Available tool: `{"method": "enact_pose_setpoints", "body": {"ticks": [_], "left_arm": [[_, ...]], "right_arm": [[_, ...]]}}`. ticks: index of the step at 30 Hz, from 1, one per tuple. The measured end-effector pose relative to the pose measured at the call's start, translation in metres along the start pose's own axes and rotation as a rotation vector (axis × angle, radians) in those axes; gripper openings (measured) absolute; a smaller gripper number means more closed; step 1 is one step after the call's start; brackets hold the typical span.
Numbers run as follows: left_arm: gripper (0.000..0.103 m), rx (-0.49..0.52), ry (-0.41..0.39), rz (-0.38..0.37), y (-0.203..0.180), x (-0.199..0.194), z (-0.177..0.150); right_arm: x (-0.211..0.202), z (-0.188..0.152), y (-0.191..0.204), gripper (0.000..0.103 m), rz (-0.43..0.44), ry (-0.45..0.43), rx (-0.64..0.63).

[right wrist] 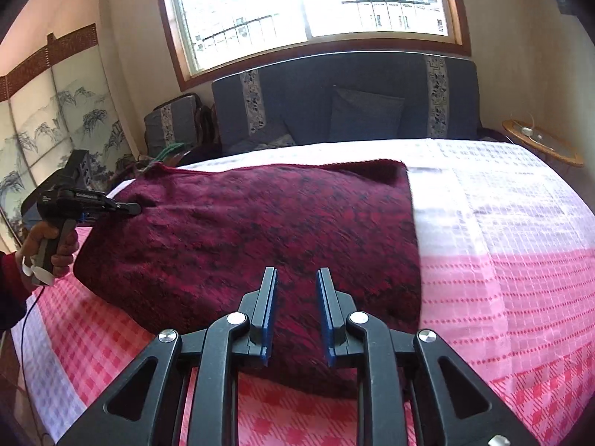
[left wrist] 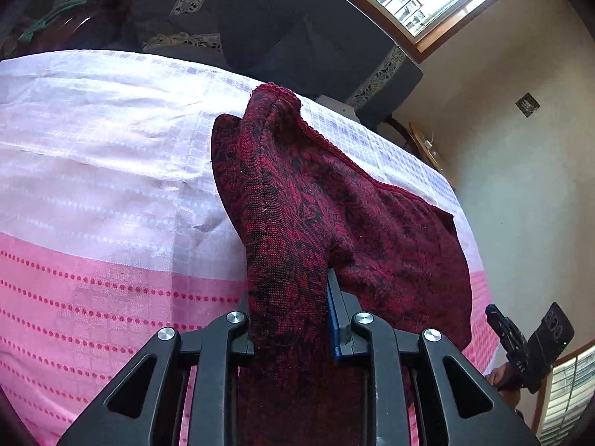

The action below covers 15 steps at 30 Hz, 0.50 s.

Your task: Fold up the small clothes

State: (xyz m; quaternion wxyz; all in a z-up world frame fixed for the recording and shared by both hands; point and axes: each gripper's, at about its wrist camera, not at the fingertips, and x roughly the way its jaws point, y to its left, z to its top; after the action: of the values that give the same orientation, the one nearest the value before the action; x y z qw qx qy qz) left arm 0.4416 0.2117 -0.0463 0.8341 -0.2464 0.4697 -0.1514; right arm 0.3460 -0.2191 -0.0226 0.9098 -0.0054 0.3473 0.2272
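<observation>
Right gripper (right wrist: 296, 312) spread, hovering over near edge of maroon knit garment (right wrist: 260, 230) on bed (right wrist: 502, 260). Left gripper (left wrist: 290, 312) pinching garment's left edge. Risk: I pull w/ one grip only, cloth skews.

Bright overexposed daylight from the window (right wrist: 312, 3), fisheye-curved dark corners, slight motion blur.

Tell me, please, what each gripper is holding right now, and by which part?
The left gripper pinches the dark red patterned knit garment at a bunched edge. The right gripper is open above it, holding nothing.
</observation>
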Motion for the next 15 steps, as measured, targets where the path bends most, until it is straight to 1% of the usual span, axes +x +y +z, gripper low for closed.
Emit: {"method": "enact_pose_setpoints", "body": {"ticks": [1,4,5,7,8,10,12,13,14,15], "left_arm": [[0.023,-0.011,-0.004,0.005,-0.002,-0.001,0.0],[0.023,-0.039,-0.025,-0.004,-0.007,-0.01,-0.002],[0.022,-0.041,-0.031,-0.003,-0.01,-0.013,-0.002],[0.022,-0.044,-0.034,-0.003,-0.017,-0.019,-0.003],[0.022,-0.043,-0.033,-0.004,-0.021,-0.021,-0.003],[0.022,-0.06,-0.029,-0.017,-0.027,-0.025,-0.004],[0.021,-0.069,-0.021,-0.032,-0.032,-0.028,-0.004],[0.021,-0.074,-0.015,-0.044,-0.035,-0.028,-0.003],[0.021,-0.082,-0.009,-0.063,-0.039,-0.028,-0.003],[0.021,-0.087,-0.005,-0.075,-0.043,-0.028,-0.002]], "right_arm": [[0.011,0.016,0.012,0.016,0.017,0.013,-0.024],[0.065,0.063,0.036,0.009,0.07,0.108,-0.038],[0.083,0.075,0.041,0.009,0.07,0.128,-0.046],[0.118,0.095,0.046,0.006,0.108,0.194,-0.016],[0.133,0.102,0.048,0.006,0.111,0.219,-0.01],[0.163,0.108,0.055,0.006,0.101,0.282,-0.02],[0.194,0.104,0.056,0.005,0.06,0.379,-0.012],[0.208,0.098,0.055,0.004,0.074,0.424,0.007],[0.216,0.094,0.055,0.002,0.07,0.44,0.01],[0.218,0.092,0.056,0.001,0.064,0.428,0.005]]}}
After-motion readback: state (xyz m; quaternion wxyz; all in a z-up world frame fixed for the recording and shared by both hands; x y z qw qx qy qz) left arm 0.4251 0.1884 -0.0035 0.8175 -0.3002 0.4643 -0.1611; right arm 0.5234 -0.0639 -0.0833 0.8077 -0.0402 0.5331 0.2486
